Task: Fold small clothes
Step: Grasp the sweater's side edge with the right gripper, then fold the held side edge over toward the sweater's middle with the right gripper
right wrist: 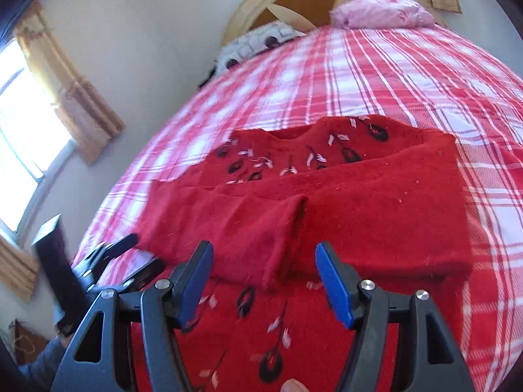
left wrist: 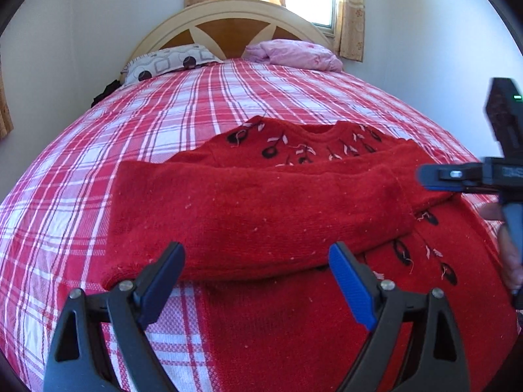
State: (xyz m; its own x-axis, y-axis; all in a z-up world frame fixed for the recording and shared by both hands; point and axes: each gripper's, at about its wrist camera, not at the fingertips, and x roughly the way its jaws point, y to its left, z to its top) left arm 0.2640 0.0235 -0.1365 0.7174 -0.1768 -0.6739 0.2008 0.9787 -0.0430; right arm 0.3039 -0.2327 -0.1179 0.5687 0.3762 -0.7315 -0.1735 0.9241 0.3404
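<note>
Sweater (left wrist: 261, 215) lay spread on the plaid bedspread (left wrist: 163, 104), red knit with black-and-white embroidered flowers, both sleeves folded across its chest. Left gripper (left wrist: 258, 287) hovered wide open just short of the left sleeve's cuff (left wrist: 140, 261), nothing between its blue pads. Right gripper (right wrist: 264, 281) hung over the lower hem area, jaws parted and empty, the end of the right sleeve (right wrist: 281, 261) just ahead between its tips. Beyond both, well apart, a patterned pillow (left wrist: 170, 62) and a pink pillow (left wrist: 294, 54) sat by the headboard (left wrist: 228, 29).
</note>
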